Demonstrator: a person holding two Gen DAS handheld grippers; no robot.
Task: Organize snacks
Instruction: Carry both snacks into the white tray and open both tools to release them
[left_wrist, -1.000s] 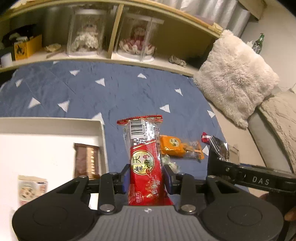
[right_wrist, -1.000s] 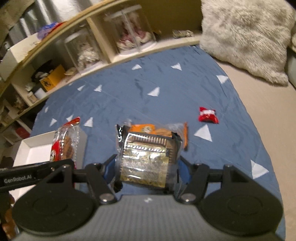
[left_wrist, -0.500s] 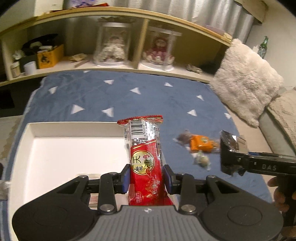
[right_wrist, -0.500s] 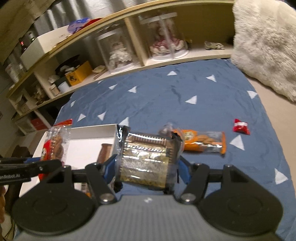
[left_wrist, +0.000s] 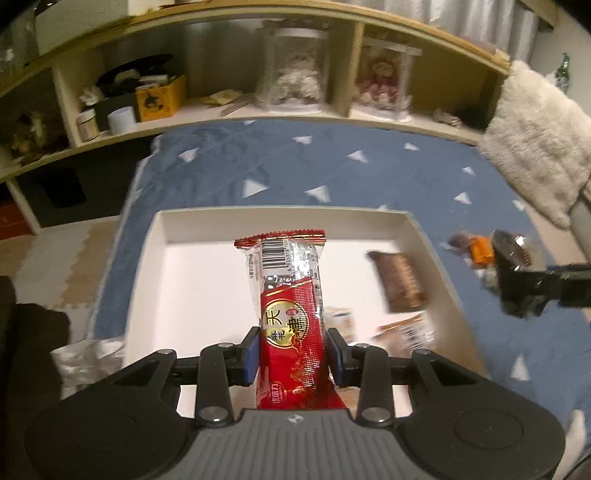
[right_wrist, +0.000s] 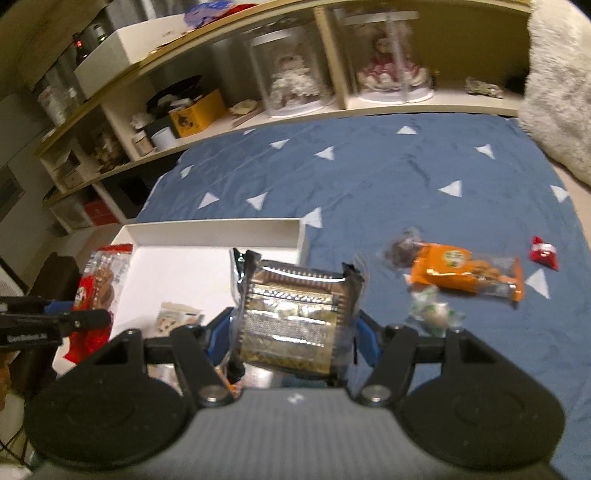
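Note:
My left gripper (left_wrist: 291, 352) is shut on a red and silver snack bar (left_wrist: 286, 291) that stands upright above the white tray (left_wrist: 280, 221). My right gripper (right_wrist: 291, 332) is shut on a dark, gold-printed snack packet (right_wrist: 293, 314), held over the tray's (right_wrist: 214, 232) right corner. Each gripper shows at the edge of the other's view, the right one (left_wrist: 517, 288) with its packet, the left one (right_wrist: 70, 321) with the red bar (right_wrist: 98, 291). A brown packet (left_wrist: 399, 280) and a pale small packet (right_wrist: 177, 319) lie in the tray.
On the blue triangle-print blanket (right_wrist: 406, 177) lie an orange biscuit packet (right_wrist: 465, 273), a small dark sweet (right_wrist: 402, 251), a green-white sweet (right_wrist: 432, 314) and a red sweet (right_wrist: 543, 251). Shelves with domed dolls (left_wrist: 291, 74) run behind; a fluffy cushion (left_wrist: 539, 136) sits at the right.
Both grippers have swung left with their snacks, from over the blanket to over the white tray. The loose snacks on the blanket now sit off to the right.

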